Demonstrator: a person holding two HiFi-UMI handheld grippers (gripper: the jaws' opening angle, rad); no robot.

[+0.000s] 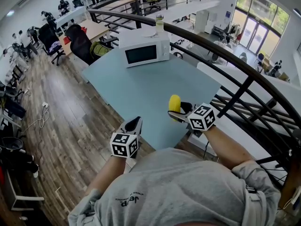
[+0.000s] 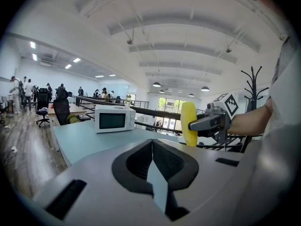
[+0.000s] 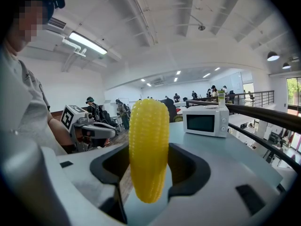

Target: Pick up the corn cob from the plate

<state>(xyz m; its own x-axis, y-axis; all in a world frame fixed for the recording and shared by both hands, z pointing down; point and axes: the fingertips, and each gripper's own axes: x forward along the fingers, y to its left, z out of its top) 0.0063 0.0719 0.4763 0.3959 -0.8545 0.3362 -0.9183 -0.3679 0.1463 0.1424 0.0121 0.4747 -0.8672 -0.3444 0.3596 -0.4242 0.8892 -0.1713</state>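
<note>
The yellow corn cob (image 1: 174,102) stands upright between the jaws of my right gripper (image 1: 177,112), which is shut on it above the near right part of the blue-green table (image 1: 141,93). The right gripper view shows the cob (image 3: 148,147) filling the gap between the jaws, held around its middle. In the left gripper view the cob (image 2: 189,123) sticks up from the right gripper (image 2: 207,121). My left gripper (image 1: 134,124) hovers at the table's near left edge, jaws together with nothing held. No plate shows in any view.
A white microwave (image 1: 143,51) with a bottle (image 1: 159,22) on top stands at the table's far end. A dark metal railing (image 1: 244,74) curves along the right side. Office chairs (image 1: 80,41) and desks lie beyond, over a wooden floor (image 1: 61,121) at the left.
</note>
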